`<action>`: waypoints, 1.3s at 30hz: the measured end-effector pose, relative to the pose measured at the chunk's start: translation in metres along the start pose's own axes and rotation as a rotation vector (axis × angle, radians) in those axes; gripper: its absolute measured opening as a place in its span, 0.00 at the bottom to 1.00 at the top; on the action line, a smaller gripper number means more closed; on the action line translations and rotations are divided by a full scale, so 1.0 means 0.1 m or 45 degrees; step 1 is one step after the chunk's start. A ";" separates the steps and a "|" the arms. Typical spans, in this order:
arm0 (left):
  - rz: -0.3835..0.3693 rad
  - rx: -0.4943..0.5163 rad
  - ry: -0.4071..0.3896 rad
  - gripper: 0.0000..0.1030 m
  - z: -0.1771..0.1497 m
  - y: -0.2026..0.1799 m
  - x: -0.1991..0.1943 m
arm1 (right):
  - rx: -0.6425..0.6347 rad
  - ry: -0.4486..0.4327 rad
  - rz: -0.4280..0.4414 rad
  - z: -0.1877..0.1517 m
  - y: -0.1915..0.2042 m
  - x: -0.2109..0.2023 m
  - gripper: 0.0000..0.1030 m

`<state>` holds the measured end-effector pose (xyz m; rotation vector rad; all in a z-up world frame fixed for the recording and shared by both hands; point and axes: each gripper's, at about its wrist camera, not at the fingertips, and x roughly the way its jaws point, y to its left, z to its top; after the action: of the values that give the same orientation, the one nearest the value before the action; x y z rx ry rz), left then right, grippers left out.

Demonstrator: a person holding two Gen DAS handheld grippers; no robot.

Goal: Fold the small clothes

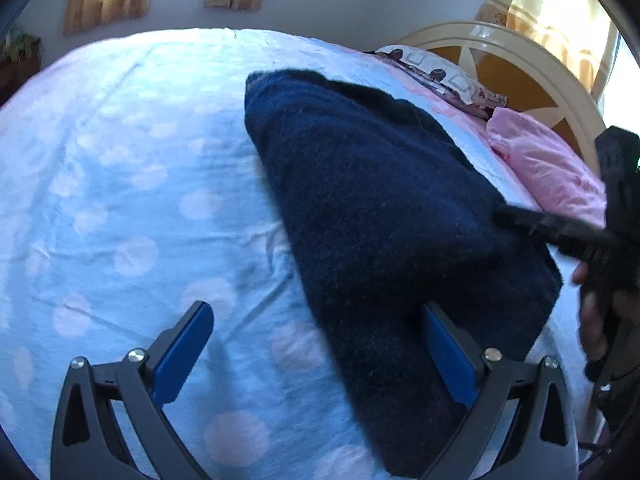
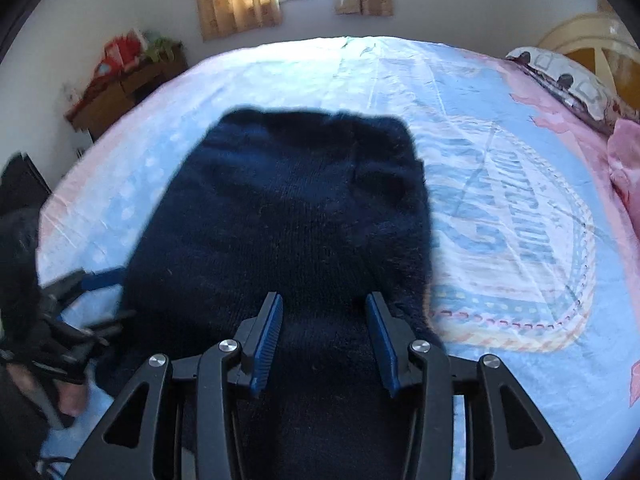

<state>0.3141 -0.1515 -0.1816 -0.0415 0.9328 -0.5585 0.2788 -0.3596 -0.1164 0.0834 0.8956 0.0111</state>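
1. Navy knit, thick and fuzzy: the one dark sweater (image 2: 288,208) lies on the bed (image 1: 120,184), between its near edge and the middle, and serves here as the landmark.
2. The step in hand looks like mid-fold. The garment already forms a narrow, doubled-over slab, so I judge a lengthwise fold done and a crosswise one still due.
3. The left gripper (image 1: 316,356) sits at the sweater's near left edge, its fingers spread wide; one blue pad (image 1: 450,356) lies against the knit, the other over bare sheet, so nothing is pinched.
4. The right gripper (image 2: 324,340) hovers over the sweater's near end, fingers partly apart, with only fabric seen below them (whether the tips touch the knit I cannot tell).
5. The next move likely calls for both grippers to close on the near hem corners, lift, and carry them to the far end without dragging the lower layer.
6. Count: one sweater, two grippers, one patterned pillow (image 1: 444,76) beyond the sweater's far right, and one pink bundle (image 1: 548,164) just beside that pillow.
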 end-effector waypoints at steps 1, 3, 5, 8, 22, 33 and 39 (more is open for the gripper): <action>0.023 0.016 -0.016 1.00 0.03 -0.03 -0.03 | 0.041 -0.034 -0.007 0.04 -0.08 -0.04 0.43; 0.069 0.049 -0.070 1.00 0.14 -0.08 -0.10 | 0.103 -0.065 -0.047 0.14 -0.25 -0.05 0.43; 0.122 0.079 -0.118 1.00 0.29 -0.11 -0.13 | 0.116 -0.035 -0.042 0.25 -0.34 0.05 0.43; 0.186 0.096 -0.139 1.00 0.48 -0.12 -0.07 | 0.180 0.001 0.038 0.47 -0.49 0.21 0.43; 0.250 0.097 -0.086 1.00 0.52 -0.21 0.32 | 0.346 0.167 0.153 0.55 -0.83 0.81 0.26; 0.048 -0.040 0.056 1.00 0.01 -0.04 0.10 | 0.553 0.165 0.445 0.68 -1.23 1.05 0.56; -0.028 -0.094 0.092 1.00 0.01 0.00 0.19 | 0.570 0.175 0.529 0.69 -1.25 1.22 0.56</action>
<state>0.3239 -0.1605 -0.1956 -0.0982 1.0244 -0.5486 0.4062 -0.4832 -0.1780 0.6923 0.9923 0.2053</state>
